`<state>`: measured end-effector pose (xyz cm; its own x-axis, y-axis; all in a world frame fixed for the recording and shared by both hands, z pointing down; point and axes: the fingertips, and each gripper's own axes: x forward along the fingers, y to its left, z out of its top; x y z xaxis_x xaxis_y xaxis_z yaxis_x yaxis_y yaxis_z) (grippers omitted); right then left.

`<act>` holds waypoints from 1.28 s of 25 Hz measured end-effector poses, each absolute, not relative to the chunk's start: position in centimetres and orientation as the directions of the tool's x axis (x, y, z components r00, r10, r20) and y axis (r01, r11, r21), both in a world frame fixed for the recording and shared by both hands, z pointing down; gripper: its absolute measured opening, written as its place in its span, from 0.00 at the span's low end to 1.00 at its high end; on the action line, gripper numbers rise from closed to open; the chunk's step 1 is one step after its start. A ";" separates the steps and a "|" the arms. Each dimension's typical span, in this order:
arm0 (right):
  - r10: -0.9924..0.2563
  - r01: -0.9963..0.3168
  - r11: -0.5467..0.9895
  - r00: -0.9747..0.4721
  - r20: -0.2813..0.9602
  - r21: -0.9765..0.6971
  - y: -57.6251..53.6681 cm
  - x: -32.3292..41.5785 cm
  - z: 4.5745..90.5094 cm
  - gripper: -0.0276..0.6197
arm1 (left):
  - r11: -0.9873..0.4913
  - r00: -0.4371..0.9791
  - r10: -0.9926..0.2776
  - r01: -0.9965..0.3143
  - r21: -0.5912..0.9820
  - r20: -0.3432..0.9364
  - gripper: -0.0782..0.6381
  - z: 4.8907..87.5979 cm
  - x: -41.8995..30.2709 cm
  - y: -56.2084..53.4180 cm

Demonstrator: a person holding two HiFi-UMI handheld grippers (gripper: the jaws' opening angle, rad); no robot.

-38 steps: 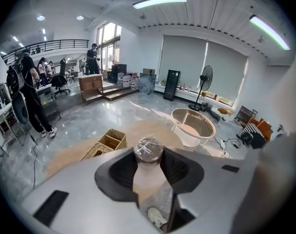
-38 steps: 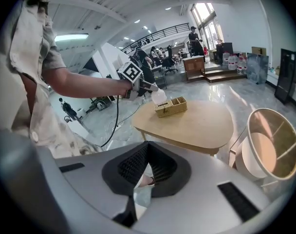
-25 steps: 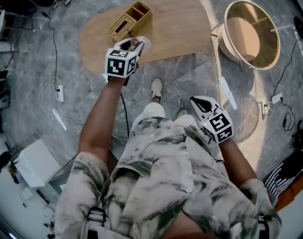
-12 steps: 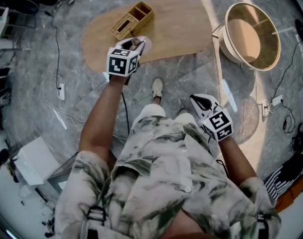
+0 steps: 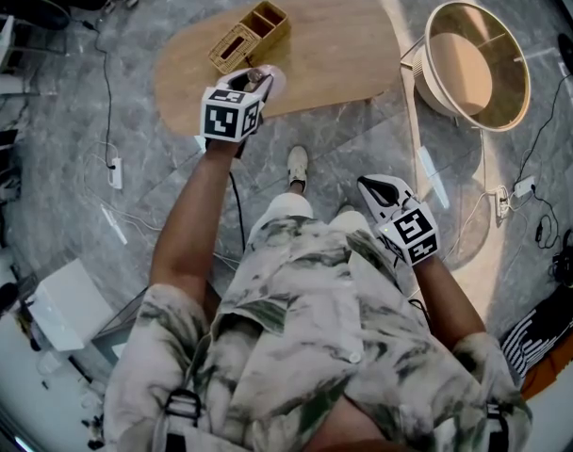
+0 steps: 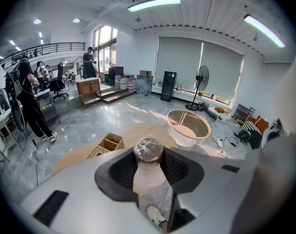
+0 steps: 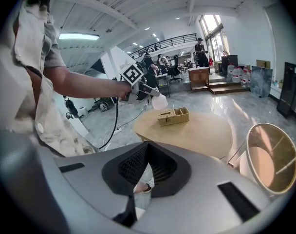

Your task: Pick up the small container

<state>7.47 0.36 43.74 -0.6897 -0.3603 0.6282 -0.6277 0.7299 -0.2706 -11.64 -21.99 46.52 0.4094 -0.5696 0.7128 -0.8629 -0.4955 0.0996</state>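
The small container (image 5: 265, 80) is a round, translucent whitish cup with a shiny crinkled top. My left gripper (image 5: 256, 81) is shut on it and holds it in the air over the near edge of the oval wooden table (image 5: 315, 55). In the left gripper view the container (image 6: 148, 150) sits between the two dark pads (image 6: 124, 169). The right gripper view shows the same container (image 7: 159, 101) at the tip of the outstretched left arm. My right gripper (image 5: 379, 194) hangs low by the person's right thigh, jaws together, holding nothing.
A wicker organiser box (image 5: 249, 36) with compartments stands on the table's far left. A large round tub (image 5: 475, 64) sits on the floor to the right of the table. Cables and a power strip (image 5: 112, 175) lie on the marble floor. People stand far off in the room.
The left gripper with the container has shifted very slightly away from the person. The right gripper has drifted a little upward in the view.
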 end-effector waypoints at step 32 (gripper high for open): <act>-0.369 -0.656 0.710 -0.657 0.658 -0.257 -3.2 7.2 44.2 0.07 | -0.511 0.424 -0.536 -0.851 0.119 0.730 0.33 48.9 -11.1 -26.0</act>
<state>7.24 -3.17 44.24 -0.6569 -0.3689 0.6576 -0.6560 0.7096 -0.2572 -11.11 -26.01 48.88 0.4243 -0.5355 0.7302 -0.8510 -0.5115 0.1194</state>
